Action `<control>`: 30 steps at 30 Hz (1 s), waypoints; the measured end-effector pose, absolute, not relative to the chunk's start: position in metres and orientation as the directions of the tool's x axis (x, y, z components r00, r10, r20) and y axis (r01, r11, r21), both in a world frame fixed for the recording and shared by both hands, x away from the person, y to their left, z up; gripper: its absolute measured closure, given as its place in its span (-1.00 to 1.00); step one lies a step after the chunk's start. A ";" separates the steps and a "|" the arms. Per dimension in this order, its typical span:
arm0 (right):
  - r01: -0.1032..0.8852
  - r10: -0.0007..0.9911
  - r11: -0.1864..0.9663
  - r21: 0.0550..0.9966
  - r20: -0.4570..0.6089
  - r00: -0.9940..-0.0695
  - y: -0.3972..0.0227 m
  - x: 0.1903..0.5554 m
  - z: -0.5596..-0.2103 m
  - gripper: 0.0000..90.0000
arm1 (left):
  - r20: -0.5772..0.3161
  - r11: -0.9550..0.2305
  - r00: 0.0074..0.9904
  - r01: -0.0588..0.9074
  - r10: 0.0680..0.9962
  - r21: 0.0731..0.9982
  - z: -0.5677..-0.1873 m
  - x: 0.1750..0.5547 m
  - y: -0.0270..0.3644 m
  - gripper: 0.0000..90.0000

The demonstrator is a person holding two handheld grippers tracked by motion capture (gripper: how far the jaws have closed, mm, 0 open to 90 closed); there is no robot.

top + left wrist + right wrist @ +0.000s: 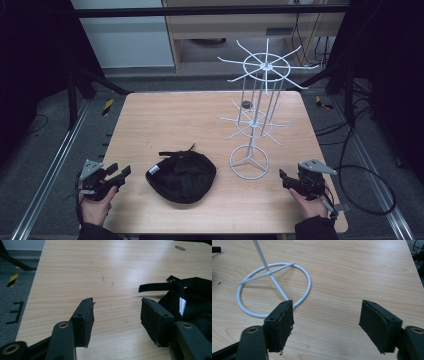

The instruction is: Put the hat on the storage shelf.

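Black cap [182, 176]: lies crown-down on the counter [165, 120], near its front edge, between the two grippers and just left of the rack's base; a strap [160, 286] sticks out from its rim toward the counter's far side.
Label: a small white tag [182, 306] sits inside the cap, seen in the left gripper view; no writing on it can be read.
White wire rack [256, 107]: stands upright on the right half of the counter, on a ring base [274, 288] with crossing spokes, carrying two tiers of radiating hooks.
Left gripper [120, 174]: held low at the counter's front left corner, jaws spread apart and empty, pointing toward the cap, apart from it.
Right gripper [283, 179]: held at the front right, jaws spread apart and empty, near the ring base but not touching it.
Small dark round object [246, 104]: rests on the far part of the counter behind the rack.
Floor markings: yellow-and-black striped tape [107, 106] beside the counter's left edge.
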State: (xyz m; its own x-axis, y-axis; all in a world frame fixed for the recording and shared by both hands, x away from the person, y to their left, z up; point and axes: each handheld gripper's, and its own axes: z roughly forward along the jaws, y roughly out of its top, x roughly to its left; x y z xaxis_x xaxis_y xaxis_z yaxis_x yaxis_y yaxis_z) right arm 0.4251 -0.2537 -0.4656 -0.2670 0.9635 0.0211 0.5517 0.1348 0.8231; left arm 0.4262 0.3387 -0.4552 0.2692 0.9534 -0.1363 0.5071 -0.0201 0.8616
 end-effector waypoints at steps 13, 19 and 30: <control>0.544 0.941 0.150 0.826 0.050 -0.335 -0.237 0.418 -0.466 -0.13 | -0.137 -0.026 0.299 0.481 0.944 0.876 -0.444 0.421 0.322 -0.03; 0.518 0.929 0.170 0.838 0.039 -0.368 -0.224 0.416 -0.462 -0.13 | -0.133 -0.036 0.315 0.480 0.940 0.877 -0.441 0.422 0.316 -0.08; 0.500 0.914 0.163 0.850 0.060 -0.401 -0.209 0.411 -0.458 0.13 | -0.135 -0.034 0.330 0.460 0.934 0.887 -0.430 0.421 0.307 0.03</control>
